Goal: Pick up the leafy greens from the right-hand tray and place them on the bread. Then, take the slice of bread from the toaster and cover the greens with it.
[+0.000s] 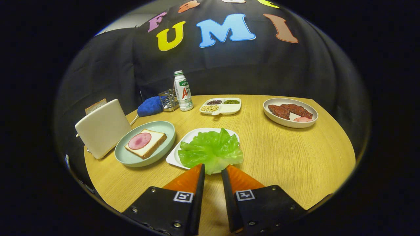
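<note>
I see the leafy greens (211, 150) lying in a crumpled heap on a white tray (173, 157), just ahead of my fingertips (196, 172); the near edge of the leaves sits right at the tips, partly showing in the gap between them. My gripper (213, 171) has its jaws released, parted with a narrow strip of desk (288, 157) visible between them, and they grasp nothing. To the left of the greens, touching or nearly touching the tray, I see a pale green plate (131, 159) carrying a slice of bread (146, 143) topped with a round pink slice of meat (139, 141). Just left of that plate stands the cream toaster (102, 128), with a second bread slice (95, 106) poking up behind its top. Farther back on the desk I see a divided dish of beans (220, 106), a white bottle (183, 91), a blue cloth (150, 106) beside a small clear holder (168, 100), and well off to the right an oval plate of dark red meat (290, 112).
</note>
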{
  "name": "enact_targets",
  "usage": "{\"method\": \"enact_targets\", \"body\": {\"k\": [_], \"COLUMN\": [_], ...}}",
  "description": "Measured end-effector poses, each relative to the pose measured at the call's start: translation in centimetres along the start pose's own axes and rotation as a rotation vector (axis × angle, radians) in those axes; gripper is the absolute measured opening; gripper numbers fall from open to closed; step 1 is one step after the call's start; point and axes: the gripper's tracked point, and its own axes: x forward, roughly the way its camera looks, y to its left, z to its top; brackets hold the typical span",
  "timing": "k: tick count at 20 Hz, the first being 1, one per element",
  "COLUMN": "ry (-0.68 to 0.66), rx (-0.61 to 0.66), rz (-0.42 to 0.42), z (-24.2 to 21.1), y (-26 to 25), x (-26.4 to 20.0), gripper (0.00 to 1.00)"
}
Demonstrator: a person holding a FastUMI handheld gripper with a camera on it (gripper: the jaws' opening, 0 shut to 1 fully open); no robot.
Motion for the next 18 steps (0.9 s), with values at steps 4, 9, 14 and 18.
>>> {"method": "enact_targets", "body": {"k": [4, 9, 14, 18], "ry": [-0.007, -0.098, -0.198, -0.248], "rx": [0.016, 0.008, -0.036, -0.058], "rz": [0.013, -0.042, -0.021, 0.009], "z": [0.4, 1.9, 4.7, 6.7], "y": [0.2, -1.4, -0.1, 1.7], "x": [1.3, 1.4, -0.7, -2.2], "gripper": [0.38, 0.00, 0.00, 0.00]}}
